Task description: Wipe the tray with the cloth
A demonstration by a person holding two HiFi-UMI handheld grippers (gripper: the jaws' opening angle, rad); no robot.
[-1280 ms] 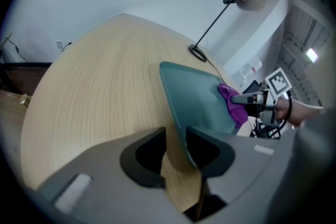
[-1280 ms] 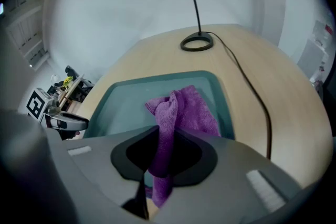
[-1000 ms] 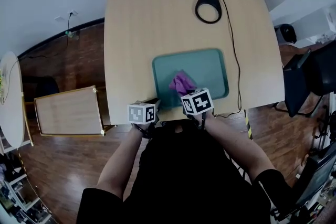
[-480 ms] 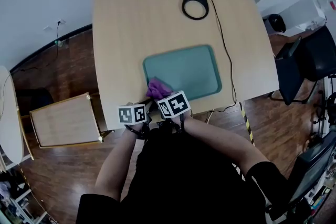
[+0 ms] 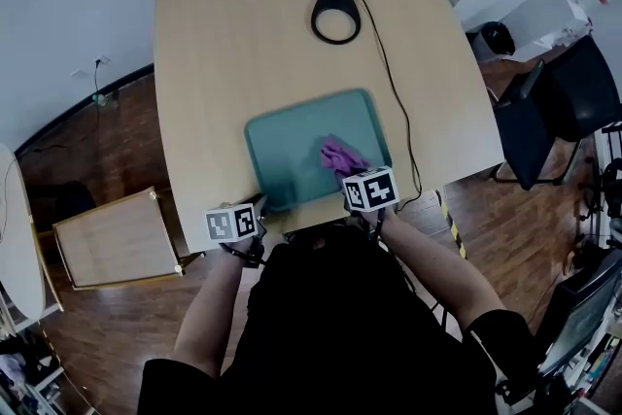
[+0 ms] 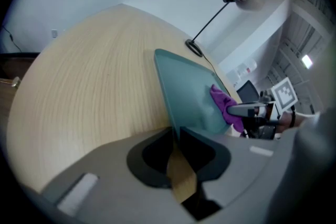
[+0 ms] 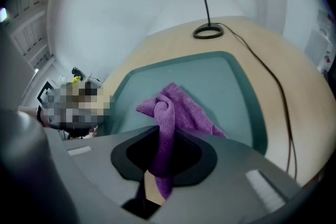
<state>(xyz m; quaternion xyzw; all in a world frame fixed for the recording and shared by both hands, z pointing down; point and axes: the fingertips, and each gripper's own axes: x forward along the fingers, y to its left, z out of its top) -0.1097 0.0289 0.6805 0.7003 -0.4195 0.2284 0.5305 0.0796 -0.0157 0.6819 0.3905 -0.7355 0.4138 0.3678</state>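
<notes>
One table [image 5: 243, 44] is carrying one tray [image 5: 292, 141], one cloth [image 5: 340, 154] and one lamp [image 5: 335, 13] trailing one cord [image 5: 398, 102]. Left tool [image 6: 176, 134] and right tool [image 7: 166, 132] are making two. One chair [image 5: 544, 112] is standing beside.

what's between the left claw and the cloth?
Only bare tray bottom. The left claw pinches the tray's corner, and the cloth lies farther across it in the right claw. The left gripper view shows it best.

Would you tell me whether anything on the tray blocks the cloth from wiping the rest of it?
Nothing visible does. The right gripper grips the purple cloth on the tray, whose remaining surface is bare. The lamp base and its cable lie outside the tray on the table.
</notes>
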